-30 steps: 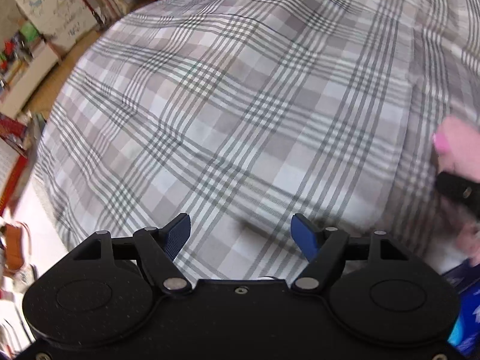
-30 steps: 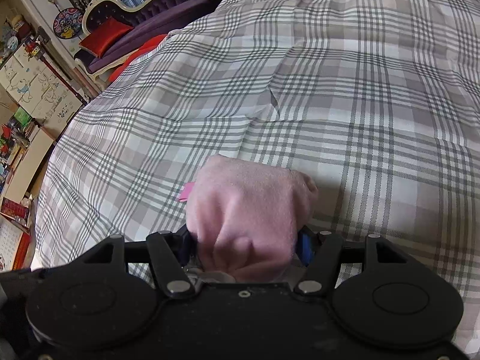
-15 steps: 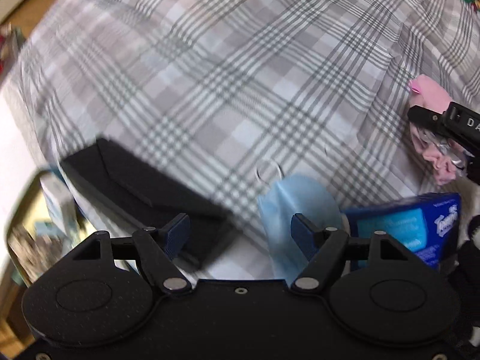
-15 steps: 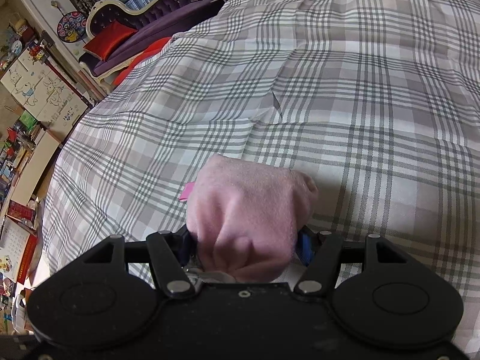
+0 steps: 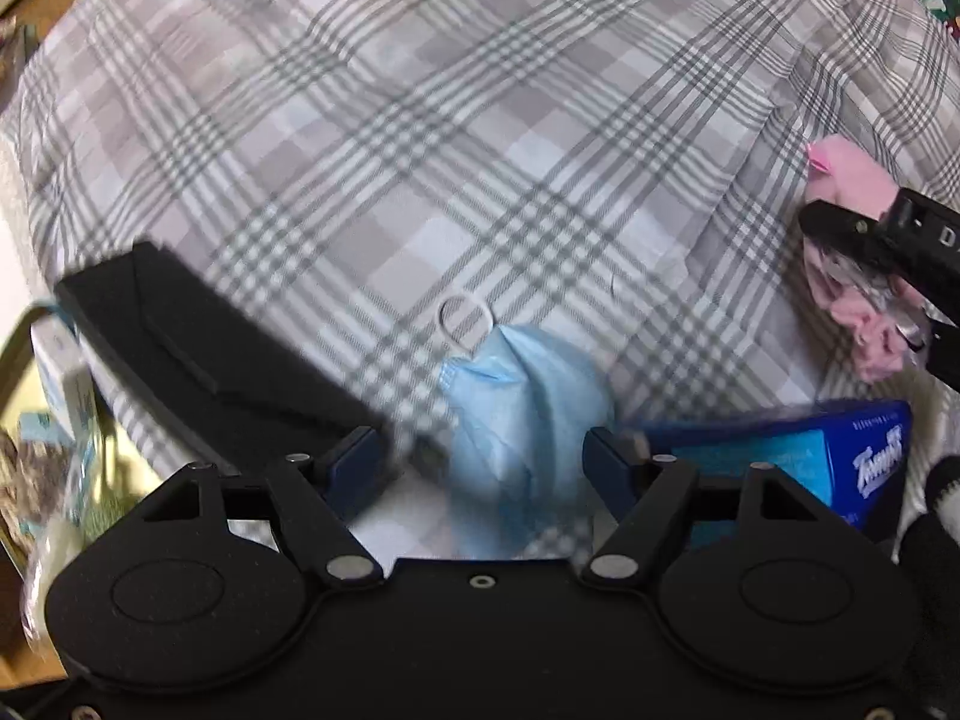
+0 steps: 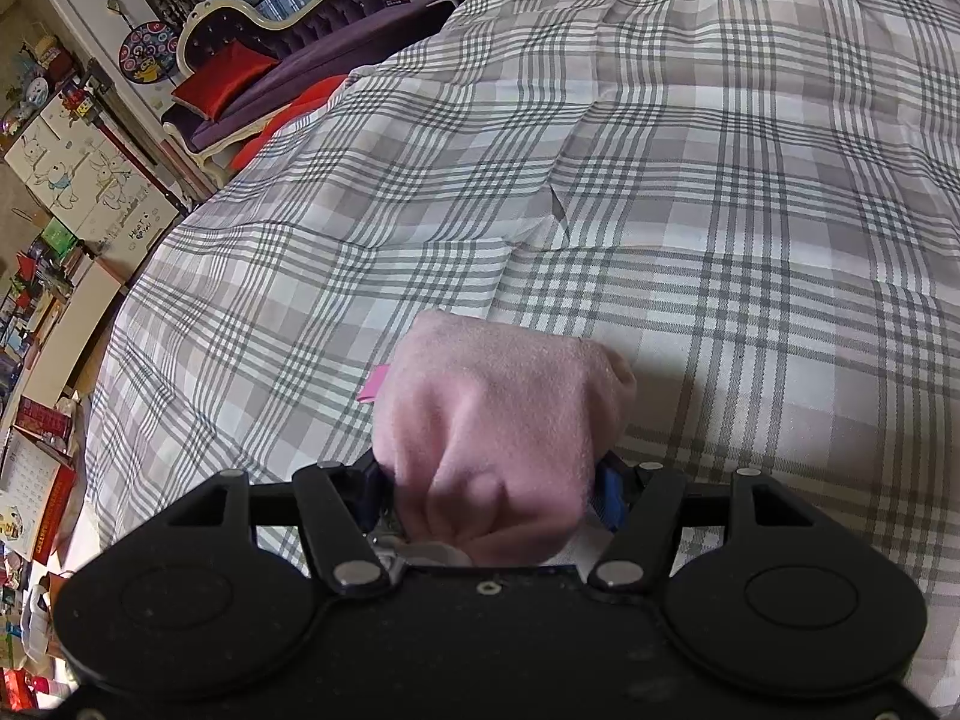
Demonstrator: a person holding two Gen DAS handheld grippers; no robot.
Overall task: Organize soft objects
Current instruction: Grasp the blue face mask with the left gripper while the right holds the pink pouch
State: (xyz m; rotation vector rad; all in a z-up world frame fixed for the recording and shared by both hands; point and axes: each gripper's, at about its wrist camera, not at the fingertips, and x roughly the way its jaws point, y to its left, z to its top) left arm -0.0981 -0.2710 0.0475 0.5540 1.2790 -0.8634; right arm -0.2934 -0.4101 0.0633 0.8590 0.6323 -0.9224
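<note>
My right gripper (image 6: 492, 495) is shut on a pink fleecy cloth (image 6: 498, 414) and holds it just above the grey plaid bedspread (image 6: 690, 192). The cloth also shows in the left wrist view (image 5: 852, 252), clamped in the right gripper at the right edge. My left gripper (image 5: 480, 462) is open and empty. A crumpled light blue face mask (image 5: 522, 402) with a white ear loop lies between its fingers on the plaid bedspread (image 5: 420, 150).
A black flat pouch (image 5: 198, 360) lies left of the mask. A blue tissue pack (image 5: 828, 456) lies to its right. A gold tin (image 5: 54, 438) sits past the bed edge at the left. A purple chaise (image 6: 300, 60) and shelves stand across the room.
My left gripper has swung back toward the near bed edge, bringing the mask, pouch and tissue pack into view, then closer around the mask. My right gripper has held still with the pink cloth.
</note>
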